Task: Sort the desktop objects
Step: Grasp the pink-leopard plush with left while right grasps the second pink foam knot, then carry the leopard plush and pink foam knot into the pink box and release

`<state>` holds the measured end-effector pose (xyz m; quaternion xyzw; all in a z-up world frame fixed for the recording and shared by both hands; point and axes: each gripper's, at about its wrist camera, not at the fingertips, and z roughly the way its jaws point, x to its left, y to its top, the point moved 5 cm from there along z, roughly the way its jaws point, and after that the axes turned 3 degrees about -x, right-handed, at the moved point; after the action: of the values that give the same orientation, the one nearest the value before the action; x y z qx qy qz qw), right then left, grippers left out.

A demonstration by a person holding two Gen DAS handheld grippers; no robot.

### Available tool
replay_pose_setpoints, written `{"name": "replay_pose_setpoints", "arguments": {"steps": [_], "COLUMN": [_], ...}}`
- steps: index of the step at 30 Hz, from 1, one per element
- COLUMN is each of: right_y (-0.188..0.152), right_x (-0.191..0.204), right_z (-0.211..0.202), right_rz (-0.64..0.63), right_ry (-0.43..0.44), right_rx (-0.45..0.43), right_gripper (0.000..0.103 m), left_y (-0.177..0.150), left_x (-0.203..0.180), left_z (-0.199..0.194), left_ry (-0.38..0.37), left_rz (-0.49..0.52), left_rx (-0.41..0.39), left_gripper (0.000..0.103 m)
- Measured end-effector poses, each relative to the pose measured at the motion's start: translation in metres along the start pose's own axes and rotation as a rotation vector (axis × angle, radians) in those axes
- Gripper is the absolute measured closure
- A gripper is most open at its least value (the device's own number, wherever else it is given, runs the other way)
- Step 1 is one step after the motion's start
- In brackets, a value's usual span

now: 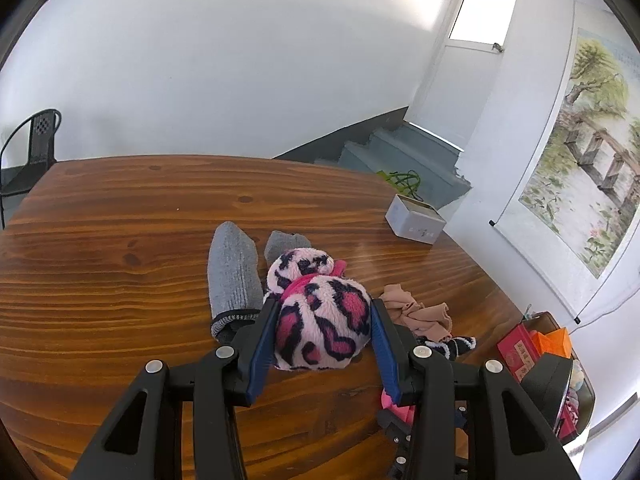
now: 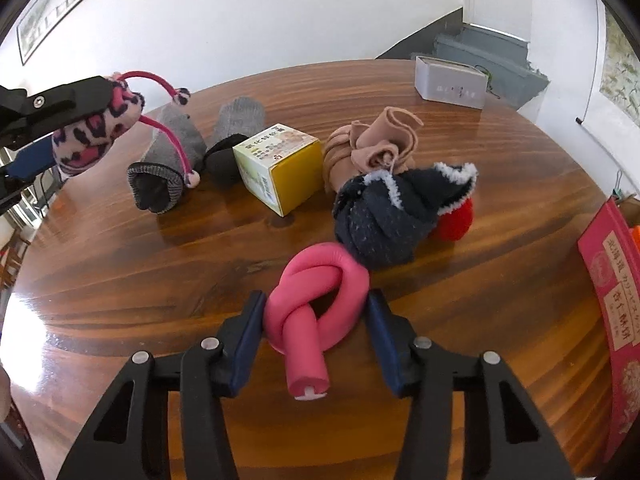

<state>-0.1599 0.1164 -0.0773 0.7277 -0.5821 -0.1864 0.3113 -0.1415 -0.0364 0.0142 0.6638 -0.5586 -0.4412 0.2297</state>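
Observation:
My left gripper (image 1: 324, 312) is shut on a pink leopard-print plush piece (image 1: 320, 316) and holds it above the wooden table (image 1: 120, 248); the same piece (image 2: 96, 136) hangs at the left of the right wrist view with pink cords and pom-poms trailing. My right gripper (image 2: 316, 312) has its jaws around a knotted pink foam tube (image 2: 316, 304) lying on the table, both fingers touching its sides. Two grey socks (image 1: 234, 276) lie beyond the plush; they also show in the right wrist view (image 2: 172, 160).
A yellow-and-white carton (image 2: 280, 164), a beige stocking bundle (image 2: 372, 148), a navy fuzzy sock bundle (image 2: 392, 216) with a red piece (image 2: 456, 220), and a white box (image 2: 450, 82) sit on the table. A pink box (image 2: 612, 304) stands at the right edge.

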Motion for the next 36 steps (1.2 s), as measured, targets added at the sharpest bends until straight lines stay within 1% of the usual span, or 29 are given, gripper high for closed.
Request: {"name": "replay_pose_setpoints", "arguments": {"steps": [4, 8, 11, 16, 21, 25, 31, 36], "right_y": [-0.001, -0.002, -0.008, -0.021, -0.033, -0.037, -0.052, -0.065], "right_x": [-0.003, -0.007, -0.017, -0.048, -0.098, -0.134, -0.202, -0.25], "right_z": [-0.015, -0.038, -0.058, -0.091, -0.134, -0.17, -0.207, -0.218], "right_rz": [0.022, 0.041, 0.067, 0.14, 0.223, 0.255, 0.333, 0.414], "right_ry": [0.026, 0.036, 0.031, 0.003, -0.066, -0.152, -0.288, -0.334], "right_rx": [-0.028, -0.078, -0.12, -0.165, -0.231, -0.302, -0.358, -0.366], "right_gripper": [0.049, 0.049, 0.049, 0.049, 0.049, 0.049, 0.049, 0.049], "left_y": [-0.001, -0.002, -0.003, -0.007, -0.016, -0.024, -0.035, -0.052], "left_x": [-0.006, -0.015, -0.025, -0.047, -0.075, -0.098, -0.133, -0.169], "left_z": [-0.001, -0.003, -0.006, -0.012, -0.018, -0.027, -0.039, -0.039], "left_ry": [-0.017, -0.045, -0.064, -0.098, -0.136, -0.187, -0.249, -0.302], "left_rz": [0.005, 0.015, 0.031, 0.073, 0.128, 0.162, 0.198, 0.229], "left_rx": [0.001, 0.004, -0.001, -0.007, -0.005, -0.003, 0.0, 0.035], "left_gripper": [0.057, 0.057, 0.057, 0.057, 0.057, 0.057, 0.057, 0.057]}}
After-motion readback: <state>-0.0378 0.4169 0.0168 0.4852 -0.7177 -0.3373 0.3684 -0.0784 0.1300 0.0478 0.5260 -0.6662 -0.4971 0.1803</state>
